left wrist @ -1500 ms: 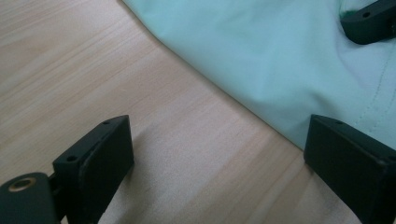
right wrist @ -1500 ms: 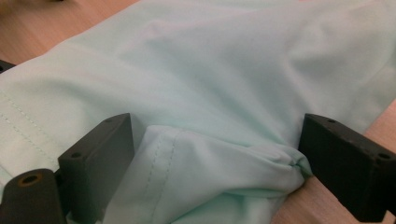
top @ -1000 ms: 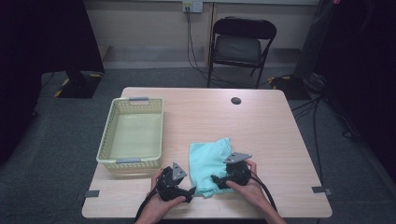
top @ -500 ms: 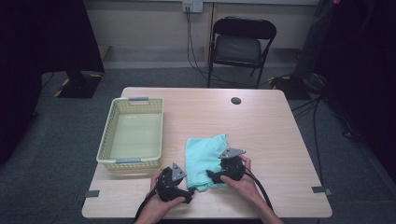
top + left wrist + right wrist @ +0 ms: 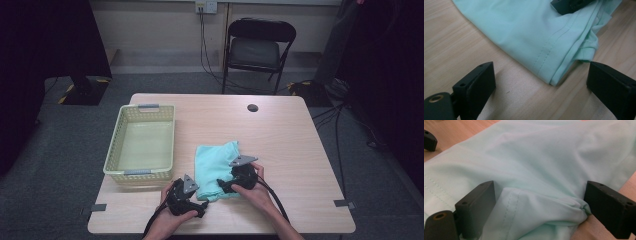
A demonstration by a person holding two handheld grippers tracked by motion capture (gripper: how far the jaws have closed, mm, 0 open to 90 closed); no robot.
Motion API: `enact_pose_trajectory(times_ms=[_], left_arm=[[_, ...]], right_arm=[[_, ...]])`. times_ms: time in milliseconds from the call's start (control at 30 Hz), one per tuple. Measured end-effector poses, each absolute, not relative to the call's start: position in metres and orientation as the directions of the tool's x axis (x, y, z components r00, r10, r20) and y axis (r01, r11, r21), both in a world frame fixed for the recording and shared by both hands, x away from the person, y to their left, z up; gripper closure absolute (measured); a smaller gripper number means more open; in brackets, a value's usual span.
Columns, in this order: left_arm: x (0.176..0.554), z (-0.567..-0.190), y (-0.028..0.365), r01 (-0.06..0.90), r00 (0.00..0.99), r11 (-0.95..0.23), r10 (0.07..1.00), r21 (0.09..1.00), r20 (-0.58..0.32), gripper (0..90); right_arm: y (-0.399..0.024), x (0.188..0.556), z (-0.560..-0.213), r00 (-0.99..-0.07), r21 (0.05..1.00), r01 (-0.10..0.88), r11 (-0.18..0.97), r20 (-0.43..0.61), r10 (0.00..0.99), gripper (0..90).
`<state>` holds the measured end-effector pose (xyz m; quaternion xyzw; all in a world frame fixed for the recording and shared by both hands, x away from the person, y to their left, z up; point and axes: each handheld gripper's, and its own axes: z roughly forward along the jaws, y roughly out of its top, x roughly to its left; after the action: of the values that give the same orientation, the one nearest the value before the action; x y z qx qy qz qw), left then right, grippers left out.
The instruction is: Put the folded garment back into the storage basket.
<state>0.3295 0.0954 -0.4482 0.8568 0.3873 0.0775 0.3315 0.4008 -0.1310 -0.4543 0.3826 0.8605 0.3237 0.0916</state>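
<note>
Okay, I'm working the mint-green cloth (image 5: 216, 165) lying on the near middle of the tabletop (image 5: 280, 130), right of the yellow basket (image 5: 142, 142). I'm keeping my left tool (image 5: 541, 85) spread wide, straddling the cloth's near hemmed corner without touching it, probably lining up a pinch. My right tool (image 5: 539, 202) is gaping wide too, flanking a bunched fold at the near right edge, gripping nothing yet.

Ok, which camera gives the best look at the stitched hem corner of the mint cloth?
The left gripper view: the hem corner lies sharp between the open left claw. The right gripper view shows bunched cloth; the high view shows it whole but small.
</note>
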Motion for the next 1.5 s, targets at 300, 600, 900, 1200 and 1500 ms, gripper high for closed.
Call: enact_pose_trajectory(times_ms=[300, 600, 900, 1200, 1500], left_arm=[[0.331, -0.448, 0.098, 0.618, 0.681, -0.477, 0.722, 0.625, -0.122, 7.9], [0.331, -0.449, 0.099, 0.618, 0.679, -0.473, 0.723, 0.628, -0.124, 7.8], [0.332, -0.449, 0.1, 0.616, 0.68, -0.472, 0.723, 0.631, -0.124, 7.7], [0.332, -0.449, 0.101, 0.616, 0.68, -0.472, 0.723, 0.631, -0.123, 7.6], [0.333, -0.45, 0.101, 0.616, 0.679, -0.471, 0.724, 0.632, -0.122, 7.7]], right_arm=[[-0.122, 0.408, -0.454, -0.691, 0.615, 0.604, 0.506, 0.089, 0.717, 9.4], [-0.114, 0.414, -0.455, -0.696, 0.612, 0.603, 0.511, 0.09, 0.713, 9.5], [-0.106, 0.418, -0.456, -0.689, 0.613, 0.607, 0.507, 0.087, 0.72, 9.5], [-0.104, 0.419, -0.457, -0.692, 0.619, 0.6, 0.507, 0.083, 0.717, 9.4], [-0.102, 0.42, -0.455, -0.686, 0.612, 0.609, 0.505, 0.087, 0.722, 10.6]])
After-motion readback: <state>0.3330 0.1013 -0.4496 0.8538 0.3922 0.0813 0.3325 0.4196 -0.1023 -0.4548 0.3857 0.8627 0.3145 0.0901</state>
